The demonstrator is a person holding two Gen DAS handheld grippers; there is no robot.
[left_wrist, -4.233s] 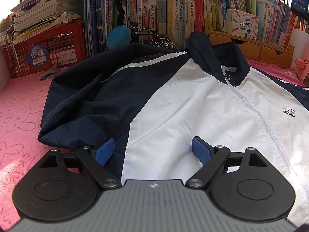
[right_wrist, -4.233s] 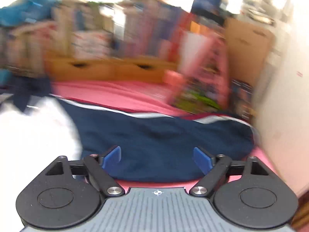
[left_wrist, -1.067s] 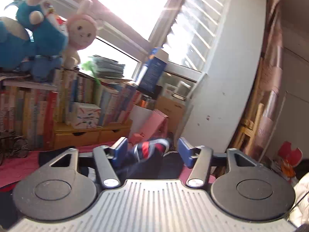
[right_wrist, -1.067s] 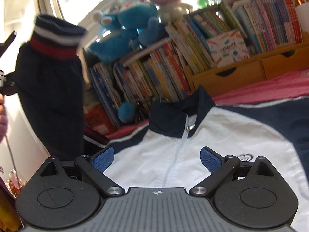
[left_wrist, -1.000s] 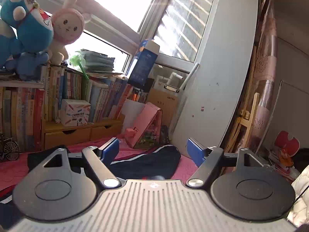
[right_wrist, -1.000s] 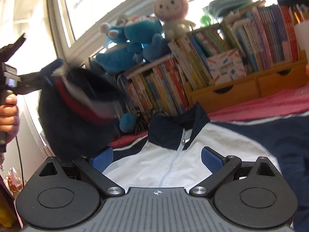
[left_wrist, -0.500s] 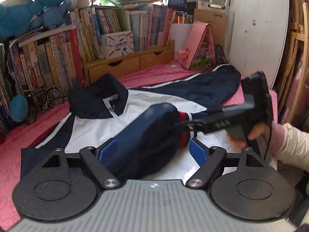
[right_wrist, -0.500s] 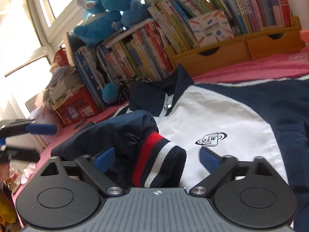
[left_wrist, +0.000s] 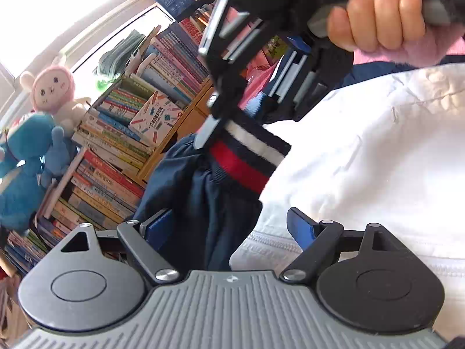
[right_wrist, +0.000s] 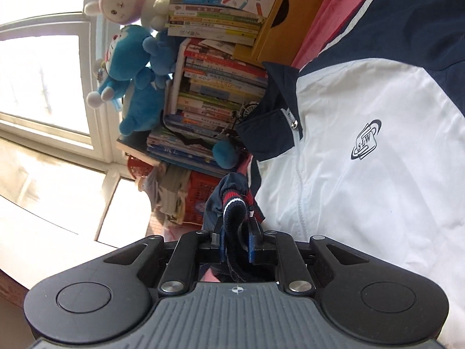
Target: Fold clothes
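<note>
Right gripper [right_wrist: 234,241] jaws are closing, pinching the striped cuff [right_wrist: 234,208] of the jacket [right_wrist: 377,151]. Left gripper [left_wrist: 229,226] jaws stand spread with the navy sleeve [left_wrist: 203,203] between them, unclamped.

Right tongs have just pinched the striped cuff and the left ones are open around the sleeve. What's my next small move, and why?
Probably carry the striped cuff across the white jacket front with the right tongs and lay the sleeve flat there. They are closing on the cuff, while the left tongs stand open, gripping nothing. The sleeve hangs bunched, so it needs spreading first.
</note>
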